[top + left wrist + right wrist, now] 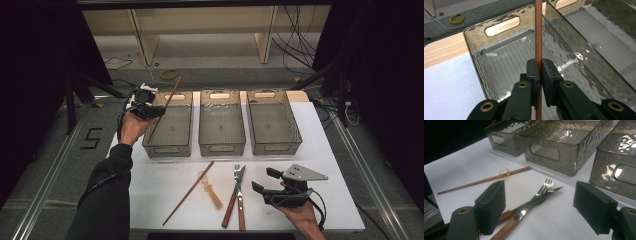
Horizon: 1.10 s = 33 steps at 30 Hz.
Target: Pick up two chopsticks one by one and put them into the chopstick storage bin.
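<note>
Over the left bin point(168, 131), you are holding a thin reddish-brown chopstick point(538, 32) tilted. Your left gripper point(540, 72) jaws are clamping it; your right gripper point(540, 207) jaws are gaping wide, grasping nothing.

White table point(340, 200) fills lower centre, wooden edge strip along far side. Grey carpet floor point(45, 165) around it. Metal rails point(47, 180) run diagonally at lower left and lower right. Pale wooden shelf unit point(205, 22) at top centre. Black cables point(295, 45) at upper right. Dark curtains both sides. Yellow-green ring point(168, 74) on floor, upper centre-left.
</note>
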{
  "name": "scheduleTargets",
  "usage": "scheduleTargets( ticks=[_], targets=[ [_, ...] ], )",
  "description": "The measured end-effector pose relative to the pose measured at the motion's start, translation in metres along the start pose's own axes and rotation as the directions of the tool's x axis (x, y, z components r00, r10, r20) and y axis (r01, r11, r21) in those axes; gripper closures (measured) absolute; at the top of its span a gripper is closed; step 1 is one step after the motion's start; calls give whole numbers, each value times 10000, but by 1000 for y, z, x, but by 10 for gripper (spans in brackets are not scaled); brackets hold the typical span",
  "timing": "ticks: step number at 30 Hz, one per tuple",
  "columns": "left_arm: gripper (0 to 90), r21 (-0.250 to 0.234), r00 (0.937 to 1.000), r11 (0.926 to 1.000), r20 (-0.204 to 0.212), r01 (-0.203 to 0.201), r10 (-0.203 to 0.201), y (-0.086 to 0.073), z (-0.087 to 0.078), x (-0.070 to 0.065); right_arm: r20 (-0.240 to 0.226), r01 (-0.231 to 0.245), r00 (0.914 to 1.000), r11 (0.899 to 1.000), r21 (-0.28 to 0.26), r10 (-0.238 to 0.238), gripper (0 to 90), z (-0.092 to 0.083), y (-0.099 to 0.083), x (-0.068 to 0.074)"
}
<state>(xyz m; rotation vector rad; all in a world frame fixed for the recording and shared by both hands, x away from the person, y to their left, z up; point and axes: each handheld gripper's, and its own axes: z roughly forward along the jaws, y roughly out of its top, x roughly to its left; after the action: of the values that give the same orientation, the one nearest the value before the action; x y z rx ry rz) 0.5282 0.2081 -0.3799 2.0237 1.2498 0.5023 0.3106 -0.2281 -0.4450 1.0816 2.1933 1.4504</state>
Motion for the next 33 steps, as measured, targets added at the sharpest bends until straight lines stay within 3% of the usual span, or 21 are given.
scheduleTargets(
  ticks=[12, 25, 27, 29, 33],
  targets=[
    [839, 551, 10000, 9985, 47, -40, 38, -15, 18, -3, -19, -8, 10000, 10000, 15, 8, 265, 0, 0, 0],
    [831, 728, 10000, 9973, 24, 42, -44, -21, 26, -2, -40, -30, 10000, 10000, 13, 30, 265, 0, 0, 0],
    [818, 698, 9998, 9974, 42, 201, -204, -21, 26, -2, -38, -26, 10000, 10000, 16, 26, 265, 1, 0, 0],
    [715, 768, 9995, 9966, 134, 286, -297, -21, 25, -1, -44, -34, 10000, 10000, 12, 34, 265, 1, 0, 0],
    [676, 838, 9983, 9957, 397, 383, -417, -19, 16, -5, -37, -45, 10000, 10000, -6, 45, 265, 1, 0, 0]
  ],
)
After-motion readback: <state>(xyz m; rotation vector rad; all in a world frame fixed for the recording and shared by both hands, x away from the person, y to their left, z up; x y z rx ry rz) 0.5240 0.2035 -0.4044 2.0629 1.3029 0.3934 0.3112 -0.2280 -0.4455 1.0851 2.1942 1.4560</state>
